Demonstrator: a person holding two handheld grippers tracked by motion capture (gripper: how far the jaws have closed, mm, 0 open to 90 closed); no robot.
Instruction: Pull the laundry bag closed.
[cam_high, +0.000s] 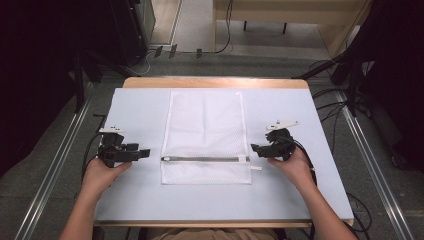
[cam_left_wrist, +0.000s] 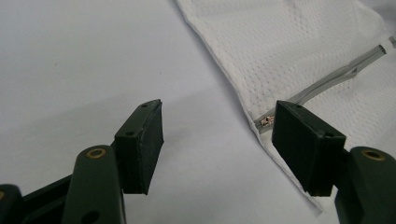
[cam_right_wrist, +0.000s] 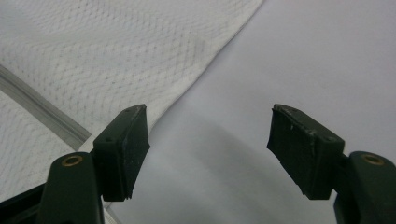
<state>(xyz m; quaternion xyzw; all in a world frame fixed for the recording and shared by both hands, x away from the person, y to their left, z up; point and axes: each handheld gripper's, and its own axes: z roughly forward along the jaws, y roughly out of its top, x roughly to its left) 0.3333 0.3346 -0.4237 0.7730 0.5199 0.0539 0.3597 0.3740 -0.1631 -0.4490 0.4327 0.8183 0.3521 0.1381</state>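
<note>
A white mesh laundry bag (cam_high: 205, 135) lies flat at the centre of the high view on the pale surface (cam_high: 135, 200), its grey zipper (cam_high: 202, 159) running across near the lower edge. It looks light, limp and thin — likely to sag and slide, so the firmer zipper ends seem the best hold. The left hand-held gripper (cam_high: 142, 153) and right hand-held gripper (cam_high: 256, 148) flank it, jaws spread wide, holding nothing.

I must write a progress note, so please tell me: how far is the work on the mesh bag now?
Done: the white mesh laundry bag lies flat on the table, and its grey zipper looks closed along its length. In hand: nothing; the left gripper and the right gripper are both open beside the bag's two edges, touching neither. Left: probably gripping the bag, judging by where the grippers wait.
</note>
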